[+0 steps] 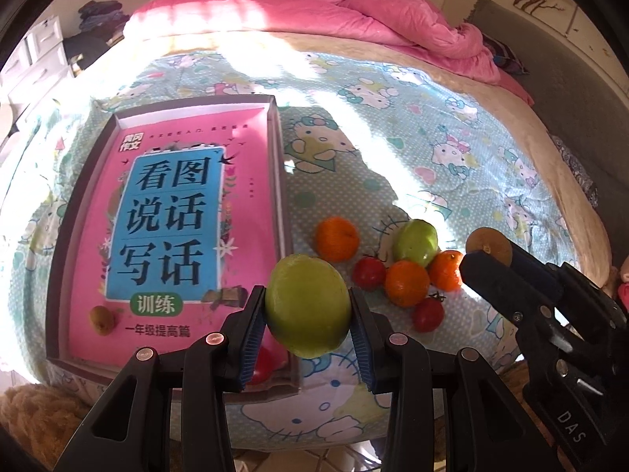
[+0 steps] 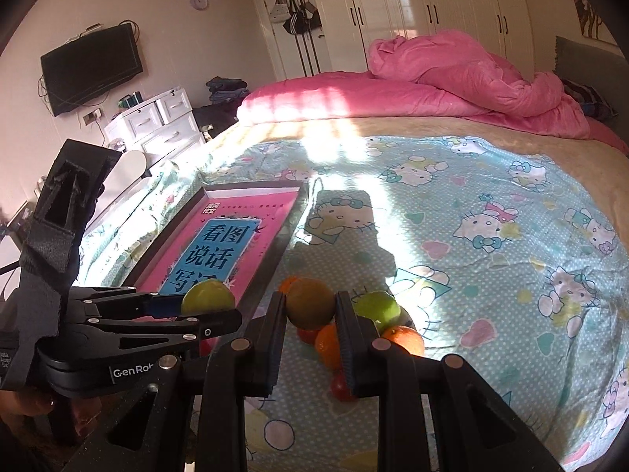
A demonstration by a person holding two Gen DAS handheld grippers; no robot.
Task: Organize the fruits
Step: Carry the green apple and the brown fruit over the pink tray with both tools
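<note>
Gripping a green apple (image 1: 308, 306), the left gripper (image 1: 308, 314) hangs by the tray (image 1: 281, 181); the right gripper (image 2: 310, 314) clamps a kiwi (image 2: 310, 303) above piled oranges (image 1: 407, 283) and tomatoes (image 1: 428, 314).

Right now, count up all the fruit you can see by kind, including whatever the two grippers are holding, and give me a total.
Green fruits: 2, one in the left gripper, one in the pile
Oranges: 3
Red tomatoes: 3, one in the tray
Kiwis: 2, one in the right gripper, one in the tray
Total: 10
</note>
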